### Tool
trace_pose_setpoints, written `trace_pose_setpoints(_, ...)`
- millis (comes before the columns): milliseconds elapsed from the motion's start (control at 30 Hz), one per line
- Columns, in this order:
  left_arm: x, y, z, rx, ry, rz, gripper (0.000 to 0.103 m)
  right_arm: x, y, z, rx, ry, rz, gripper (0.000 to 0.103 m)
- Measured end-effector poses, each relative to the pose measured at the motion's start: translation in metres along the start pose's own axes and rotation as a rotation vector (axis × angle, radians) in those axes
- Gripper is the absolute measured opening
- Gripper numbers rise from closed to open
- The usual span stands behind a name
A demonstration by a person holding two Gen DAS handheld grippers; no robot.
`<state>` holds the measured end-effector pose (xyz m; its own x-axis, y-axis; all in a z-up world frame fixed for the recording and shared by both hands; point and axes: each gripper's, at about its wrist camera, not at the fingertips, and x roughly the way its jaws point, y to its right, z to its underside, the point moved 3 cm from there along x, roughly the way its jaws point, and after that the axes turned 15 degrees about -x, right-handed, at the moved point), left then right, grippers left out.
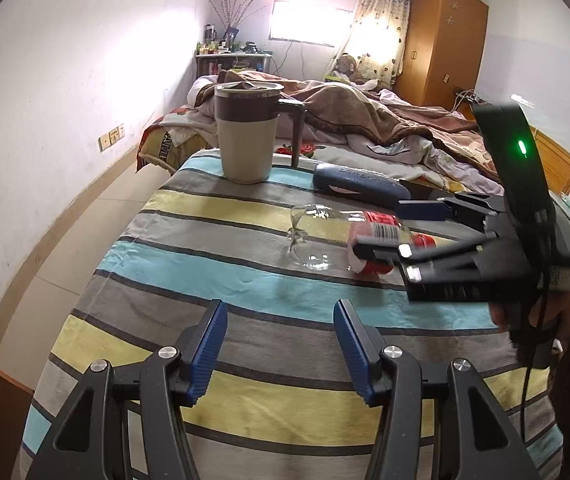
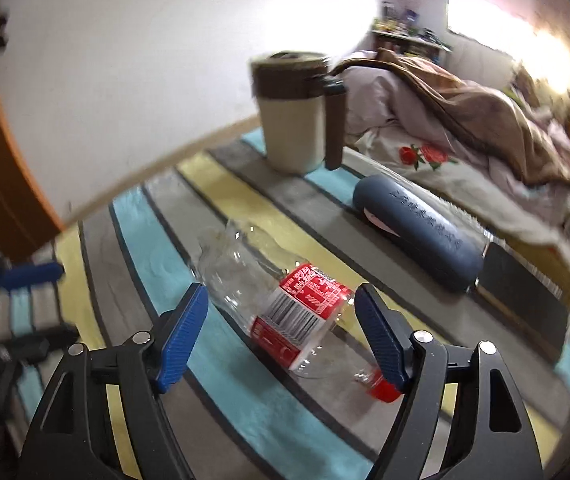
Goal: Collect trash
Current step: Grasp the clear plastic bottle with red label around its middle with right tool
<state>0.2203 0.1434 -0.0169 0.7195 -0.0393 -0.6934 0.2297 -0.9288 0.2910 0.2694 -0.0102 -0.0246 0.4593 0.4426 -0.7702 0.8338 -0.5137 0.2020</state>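
Observation:
A clear plastic bottle (image 1: 315, 238) (image 2: 285, 304) with a red label and red cap lies on its side on the striped tablecloth (image 1: 205, 248) (image 2: 245, 408). In the right wrist view my right gripper (image 2: 281, 292) straddles the bottle's label, jaws wide, blue pads beside its walls and not visibly pressing. From the left wrist view the right gripper (image 1: 377, 227) comes in from the right, held by a hand. My left gripper (image 1: 280, 308) hovers open over the cloth short of the bottle, nothing between its fingers. It shows blurred at the right wrist view's left edge.
A beige mug (image 1: 247, 136) (image 2: 293, 120) with a brown lid stands at the table's far side. A dark blue case (image 1: 361, 184) (image 2: 417, 236) lies beyond the bottle, a flat black object (image 2: 521, 296) beside it. An unmade bed (image 1: 365, 120) lies behind.

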Motion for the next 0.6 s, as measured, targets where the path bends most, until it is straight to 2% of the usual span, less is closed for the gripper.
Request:
trace_pose_setpoints(100, 0.001, -0.004, 0.000, -0.015, -0.002, 0.003, 0.055, 0.000, -0.011, 0.002, -0.105, -0.051, 0.028, 0.078)
trace_pose_setpoints(200, 0.002, -0.005, 0.000, -0.020, -0.007, 0.005, 0.055, 0.001, -0.011, -0.001, -0.114, -0.059, 0.039, 0.078)
trace_pose_setpoints(367, 0.005, -0.007, 0.001, -0.024, -0.017, 0.001, 0.055, 0.016, -0.016, -0.013, -0.200, -0.105, 0.049, 0.078)
trace_pose_setpoints(600, 0.006, -0.016, -0.001, -0.042, -0.019, -0.012, 0.055, 0.027, -0.010, -0.020, -0.154, -0.134, 0.045, 0.079)
